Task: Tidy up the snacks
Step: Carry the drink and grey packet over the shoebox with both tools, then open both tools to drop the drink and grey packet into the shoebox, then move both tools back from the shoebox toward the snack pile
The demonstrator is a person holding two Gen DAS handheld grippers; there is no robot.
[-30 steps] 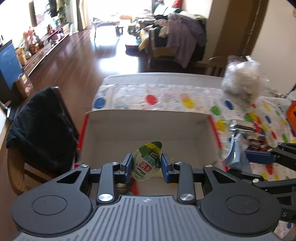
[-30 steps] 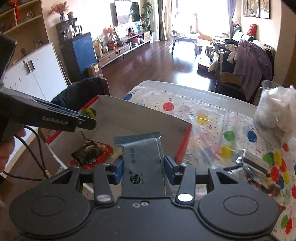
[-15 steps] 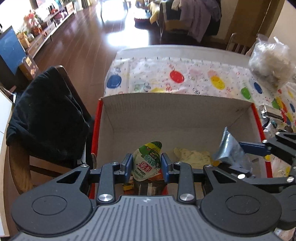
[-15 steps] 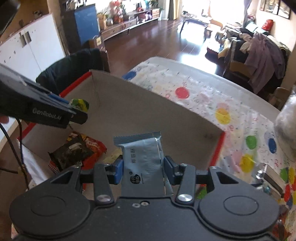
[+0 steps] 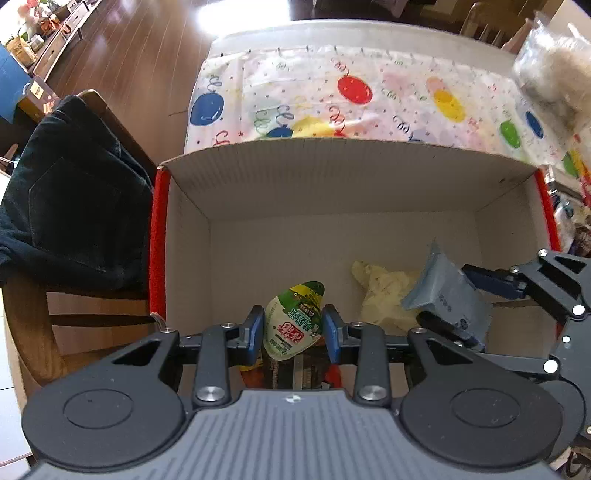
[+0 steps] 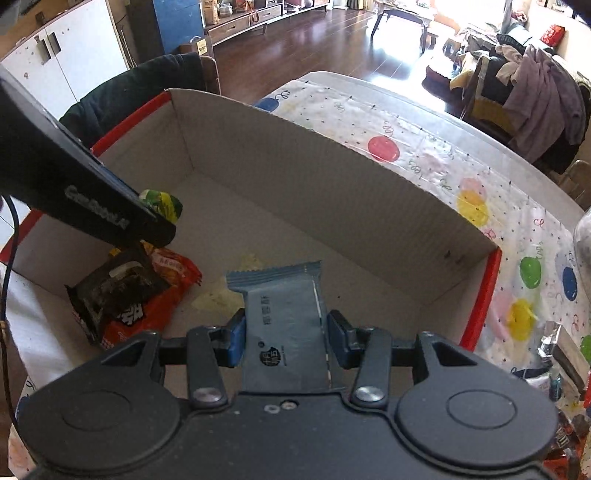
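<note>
A: While both hands hang over the cardboard box (image 5: 332,173), the left tongs (image 5: 293,328) are clamped narrow on a green-and-white snack pouch (image 5: 295,321), its tip poking out ahead of the blue pads (image 5: 255,332).

B: And the right tongs (image 6: 284,332) pinch a blue-grey wrapper (image 6: 284,317) by its sides, crimped end pointing forward, down into the box.

A: Below the left tongs sits an orange packet (image 6: 162,291) with a dark one (image 6: 114,288) on top. I can't tell whether the pouch touches them; the tongs block that spot.

B: Between the two tongs, on the box floor, lies a pale yellow wrapper (image 5: 384,291). The blue-grey one hangs just beside it.

A: Beyond the box, ahead of both tongs, the balloon-print cloth (image 5: 314,92) covers the desk (image 5: 369,29). Off to the left tongs' side, a dark garment (image 5: 70,206) drapes a wooden chair (image 5: 29,325).
</note>
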